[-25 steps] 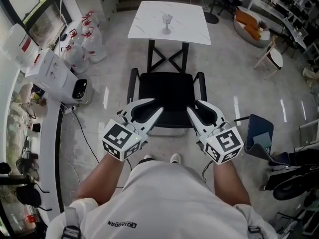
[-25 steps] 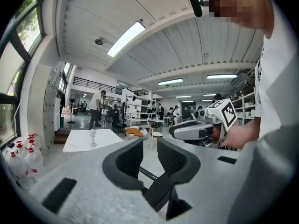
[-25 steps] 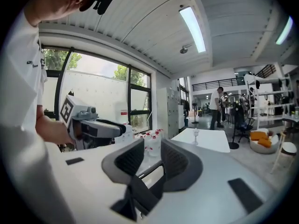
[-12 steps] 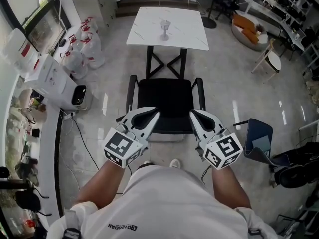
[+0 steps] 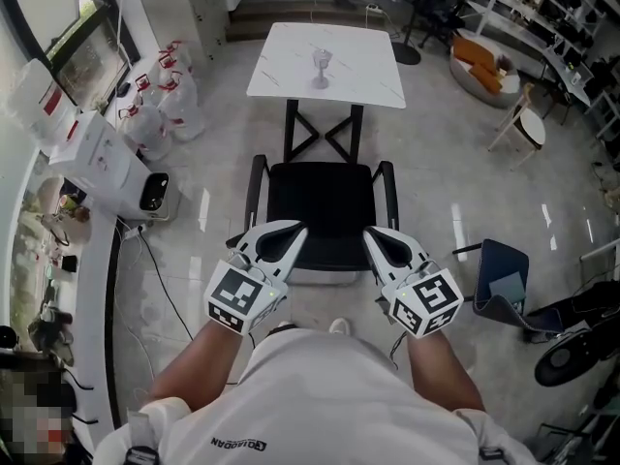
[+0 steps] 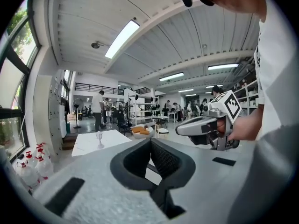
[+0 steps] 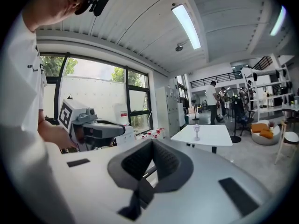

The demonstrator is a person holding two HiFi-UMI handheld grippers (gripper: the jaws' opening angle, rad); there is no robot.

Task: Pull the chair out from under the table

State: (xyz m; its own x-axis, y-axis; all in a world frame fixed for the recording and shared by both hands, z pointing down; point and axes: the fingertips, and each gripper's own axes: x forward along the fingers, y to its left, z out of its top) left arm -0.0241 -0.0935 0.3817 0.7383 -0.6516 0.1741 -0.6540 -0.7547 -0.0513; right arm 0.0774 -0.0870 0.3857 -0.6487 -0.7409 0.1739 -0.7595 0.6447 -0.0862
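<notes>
Black chair [image 5: 325, 197] on the floor between the person and the white table [image 5: 363, 61], its front towards the table's cross-braced base. Left gripper [image 5: 301, 228] and right gripper [image 5: 367, 232] lie over the chair's near corners. Both pairs of jaws have just been closing and now meet, with nothing discernible between them.

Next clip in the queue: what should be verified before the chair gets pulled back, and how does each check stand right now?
1. Left tongs shut, having just closed: ok.
2. Right tongs shut, having just closed: ok.
3. Chair back actually clamped between either tongs: cannot tell.
4. Glass upright on the table: ok.
5. Room behind the person to step back: cannot tell.
</notes>
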